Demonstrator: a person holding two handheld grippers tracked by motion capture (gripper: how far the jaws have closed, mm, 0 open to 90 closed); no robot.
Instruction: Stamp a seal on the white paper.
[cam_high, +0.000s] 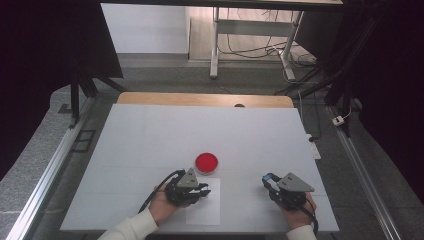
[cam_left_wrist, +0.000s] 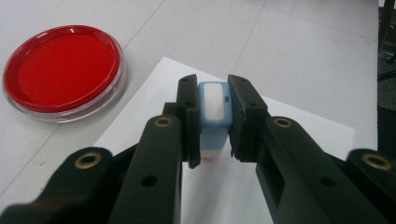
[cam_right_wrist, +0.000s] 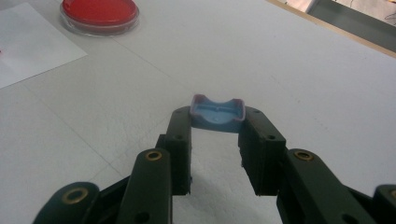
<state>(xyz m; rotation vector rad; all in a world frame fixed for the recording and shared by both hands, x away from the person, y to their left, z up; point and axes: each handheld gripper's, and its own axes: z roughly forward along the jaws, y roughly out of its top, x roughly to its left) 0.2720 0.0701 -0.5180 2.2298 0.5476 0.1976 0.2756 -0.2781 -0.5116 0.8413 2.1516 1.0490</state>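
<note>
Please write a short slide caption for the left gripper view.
Left gripper holding a blue stamp upright over white paper, beside a red ink pad.

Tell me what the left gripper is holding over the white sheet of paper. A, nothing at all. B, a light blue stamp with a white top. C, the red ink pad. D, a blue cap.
B: in the left gripper view the left gripper has its jaws closed on the light blue stamp above the white paper, while the red ink pad sits apart on the table.
</note>
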